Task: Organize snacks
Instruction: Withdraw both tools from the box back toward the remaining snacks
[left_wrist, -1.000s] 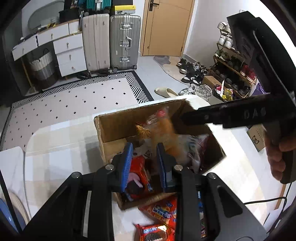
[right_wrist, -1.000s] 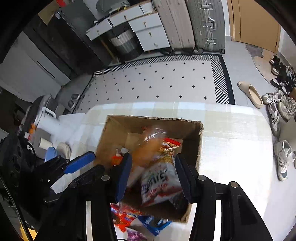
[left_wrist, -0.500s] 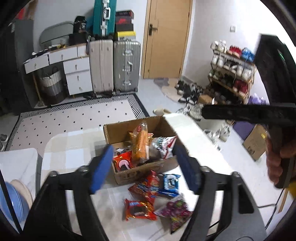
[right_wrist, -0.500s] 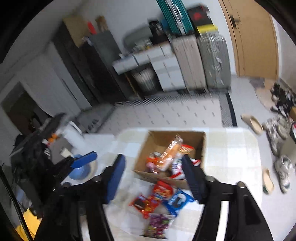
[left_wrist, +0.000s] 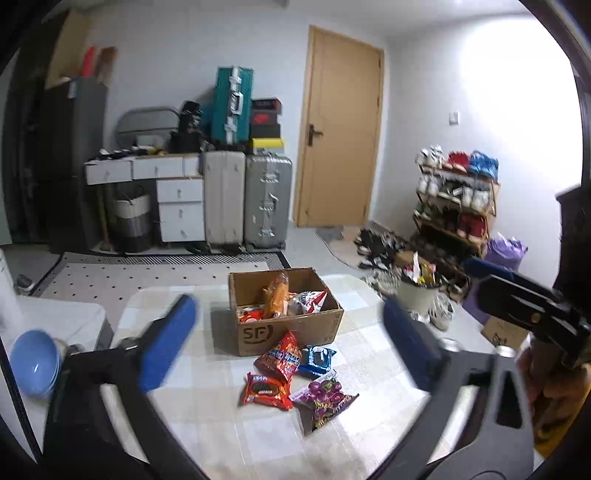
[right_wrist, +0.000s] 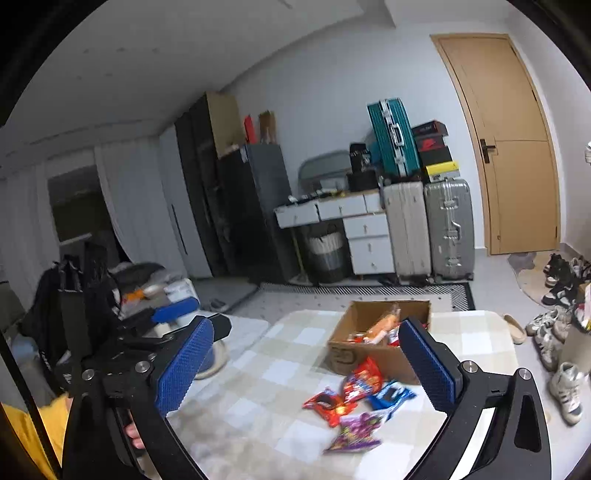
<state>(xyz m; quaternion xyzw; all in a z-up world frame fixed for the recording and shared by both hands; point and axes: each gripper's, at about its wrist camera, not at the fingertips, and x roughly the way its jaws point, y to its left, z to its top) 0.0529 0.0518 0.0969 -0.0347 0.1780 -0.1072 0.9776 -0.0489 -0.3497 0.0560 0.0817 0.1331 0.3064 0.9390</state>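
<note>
A cardboard box (left_wrist: 291, 334) stands on the checked table (left_wrist: 229, 432), holding an orange snack bag (left_wrist: 275, 295) and other packets. In front of it lie a red chip bag (left_wrist: 282, 356), a blue cookie pack (left_wrist: 317, 360), a red cookie pack (left_wrist: 266, 391) and a purple candy bag (left_wrist: 325, 397). My left gripper (left_wrist: 291, 350) is open and empty, held back above the table. My right gripper (right_wrist: 306, 365) is open and empty too; the box (right_wrist: 373, 350) and the loose packets (right_wrist: 354, 402) show between its fingers. The right gripper also shows at the left wrist view's right edge (left_wrist: 524, 306).
A blue bowl (left_wrist: 35, 365) sits on a white side surface at the left. Suitcases (left_wrist: 247, 199), drawers (left_wrist: 181, 206) and a door (left_wrist: 340, 129) stand behind. A shoe rack (left_wrist: 454, 210) and shoes lie at the right of the table.
Both grippers let go over the box, opened wide and pulled back and up from it. The orange bag now stands in the box.
</note>
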